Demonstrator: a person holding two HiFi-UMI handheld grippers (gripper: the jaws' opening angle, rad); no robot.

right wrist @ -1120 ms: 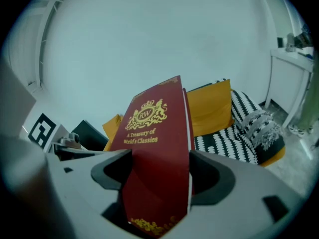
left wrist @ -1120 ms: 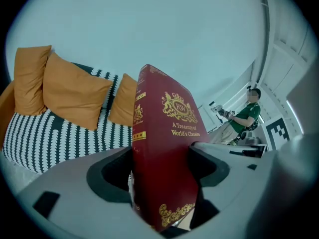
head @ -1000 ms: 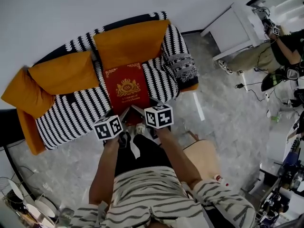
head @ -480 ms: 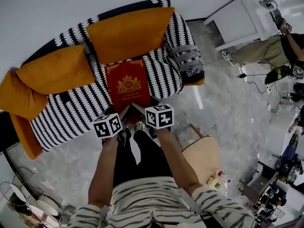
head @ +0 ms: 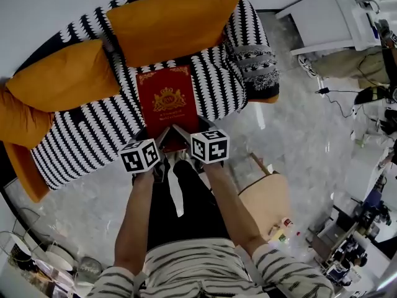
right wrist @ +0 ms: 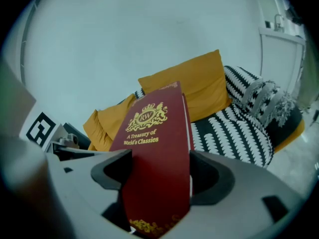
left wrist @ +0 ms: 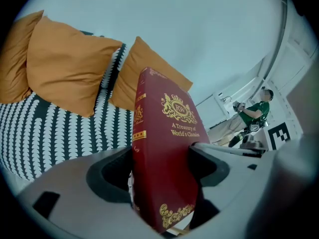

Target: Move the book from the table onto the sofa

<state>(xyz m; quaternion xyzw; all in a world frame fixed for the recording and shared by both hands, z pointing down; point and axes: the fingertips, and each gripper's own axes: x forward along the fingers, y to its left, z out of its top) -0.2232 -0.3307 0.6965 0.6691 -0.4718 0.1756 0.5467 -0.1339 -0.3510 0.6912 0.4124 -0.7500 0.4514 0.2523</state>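
Observation:
A dark red book (head: 166,104) with a gold crest and gold lettering is held flat over the seat of the black-and-white patterned sofa (head: 87,138). My left gripper (head: 156,143) is shut on the book's near left corner, my right gripper (head: 184,139) on its near right corner. In the left gripper view the book (left wrist: 162,153) stands between the jaws of the left gripper (left wrist: 160,167), with orange cushions (left wrist: 70,68) behind. In the right gripper view the book (right wrist: 157,156) fills the gap between the jaws of the right gripper (right wrist: 158,176). Whether it rests on the seat I cannot tell.
Orange cushions (head: 167,20) line the sofa back, with another orange cushion (head: 59,76) at the left. A round wooden stool (head: 267,200) stands at my right. A white table (head: 329,23) and a seated person (head: 366,61) are at the far right. The floor is grey marble.
The sofa and book have shifted a little in the head view, with the sofa looming larger. Both grippers keep their hold on the book's near corners.

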